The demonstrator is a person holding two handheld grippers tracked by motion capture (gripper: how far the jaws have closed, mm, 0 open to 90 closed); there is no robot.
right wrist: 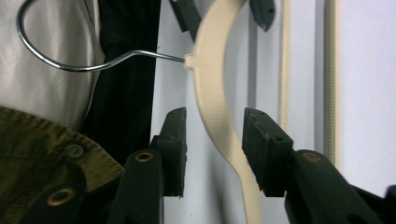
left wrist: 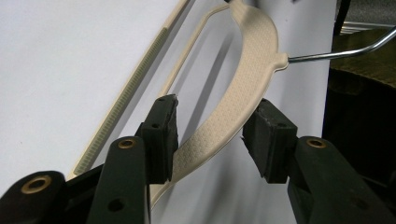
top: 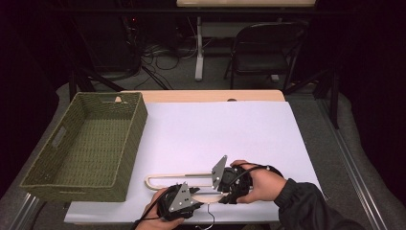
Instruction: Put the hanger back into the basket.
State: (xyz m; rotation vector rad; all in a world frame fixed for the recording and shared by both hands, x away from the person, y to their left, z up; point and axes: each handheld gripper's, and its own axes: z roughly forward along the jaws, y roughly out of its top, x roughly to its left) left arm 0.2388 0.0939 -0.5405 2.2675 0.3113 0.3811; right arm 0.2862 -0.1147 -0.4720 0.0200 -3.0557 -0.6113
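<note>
Hanger (top: 178, 178), cream plastic with a chrome wire hook (left wrist: 343, 51), lying flat on the white sheet (top: 215, 129) close to the worktop's near edge, its long bar parallel to that edge. Left gripper (top: 178, 203) sits at the near edge, jaws parted either side of the hanger's curved shoulder; in the left gripper view one pad touches the shoulder while the other stands clear, so nothing is clenched. Right gripper (top: 225, 179), just beside it toward the right, is released: in the right gripper view the shoulder (right wrist: 219, 116) passes between both pads with a gap on each side. Woven green basket (top: 86, 146) occupies the worktop's left edge, well apart from the hanger. Bare wood (top: 206, 96) shows along the far edge. Beyond, a dark room holds a folding chair (top: 263, 52), a table leg (top: 199, 48) and floor cables (top: 158, 55).
</note>
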